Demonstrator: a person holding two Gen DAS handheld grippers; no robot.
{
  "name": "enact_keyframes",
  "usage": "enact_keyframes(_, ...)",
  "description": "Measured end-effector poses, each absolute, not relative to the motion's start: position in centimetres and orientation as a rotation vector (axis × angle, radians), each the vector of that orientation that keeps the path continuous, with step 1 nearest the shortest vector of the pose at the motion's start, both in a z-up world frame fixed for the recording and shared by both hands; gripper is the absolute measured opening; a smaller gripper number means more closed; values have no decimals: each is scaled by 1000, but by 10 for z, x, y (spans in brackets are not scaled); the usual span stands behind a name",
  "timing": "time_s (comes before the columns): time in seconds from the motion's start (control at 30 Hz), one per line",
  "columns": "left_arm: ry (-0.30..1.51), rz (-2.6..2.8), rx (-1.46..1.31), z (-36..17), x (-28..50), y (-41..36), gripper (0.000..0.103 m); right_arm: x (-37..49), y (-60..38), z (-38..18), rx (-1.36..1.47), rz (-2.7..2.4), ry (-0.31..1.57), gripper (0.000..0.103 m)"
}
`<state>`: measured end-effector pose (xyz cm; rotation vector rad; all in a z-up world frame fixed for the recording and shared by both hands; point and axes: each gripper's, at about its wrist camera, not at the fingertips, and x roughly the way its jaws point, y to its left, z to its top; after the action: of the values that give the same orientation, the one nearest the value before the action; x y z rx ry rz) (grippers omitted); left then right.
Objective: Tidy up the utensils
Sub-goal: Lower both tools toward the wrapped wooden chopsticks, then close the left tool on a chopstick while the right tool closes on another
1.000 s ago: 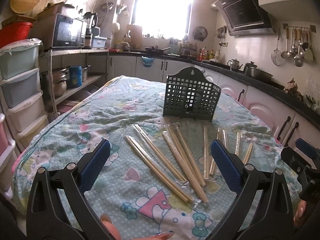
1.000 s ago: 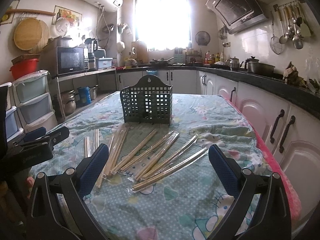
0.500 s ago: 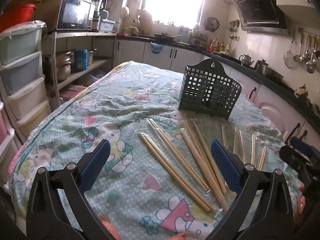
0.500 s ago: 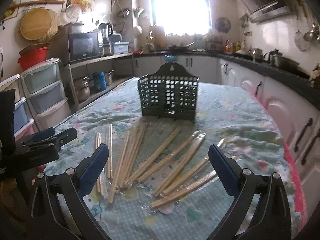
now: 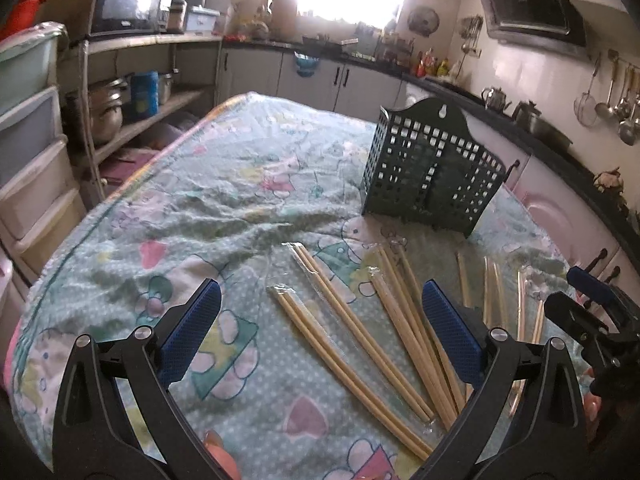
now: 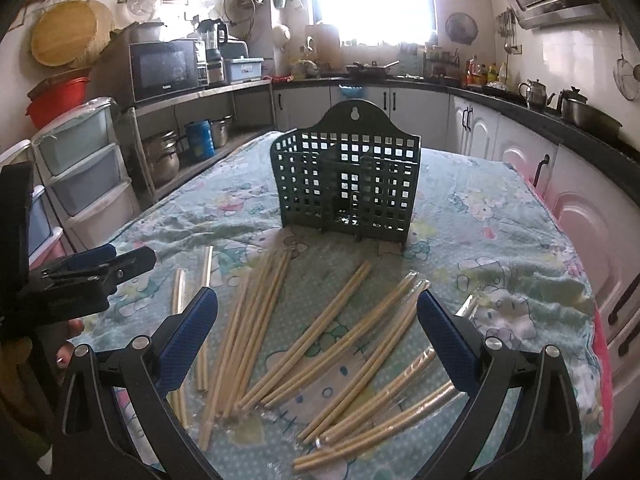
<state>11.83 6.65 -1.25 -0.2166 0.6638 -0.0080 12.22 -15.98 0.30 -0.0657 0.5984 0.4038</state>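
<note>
Here, the left gripper (image 5: 320, 332) and right gripper (image 6: 316, 328) are hovering, jaws spread, over wrapped chopsticks (image 6: 320, 320); pinching one pair mid-length should be easing transfer into the basket (image 6: 346, 184).

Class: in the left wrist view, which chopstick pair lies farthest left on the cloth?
The wrapped pair nearest the left gripper; all others lie to its right.

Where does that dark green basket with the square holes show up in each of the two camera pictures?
Left wrist view: green basket stands right of centre, beyond the chopsticks.
Right wrist view: it stands at centre, facing the camera.
Shared landmark: the microwave, upper left in both.
</note>
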Motion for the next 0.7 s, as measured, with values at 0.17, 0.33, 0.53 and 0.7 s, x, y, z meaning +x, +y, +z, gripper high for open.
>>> enact_keyframes(0.17,713,-19,-221,-18,139,66,91,144,-162,1,-51,397,628,97)
enact_keyframes(0.33,763,-24,-222,-24,161,67,85,162,-161,1,-51,393,646,97)
enact_keyframes(0.53,826,-48,-257,-30,183,70,73,184,-157,-2,-55,382,685,97)
enact_keyframes(0.7,876,-55,-284,-38,198,72,63,205,-153,-9,-45,382,727,95)
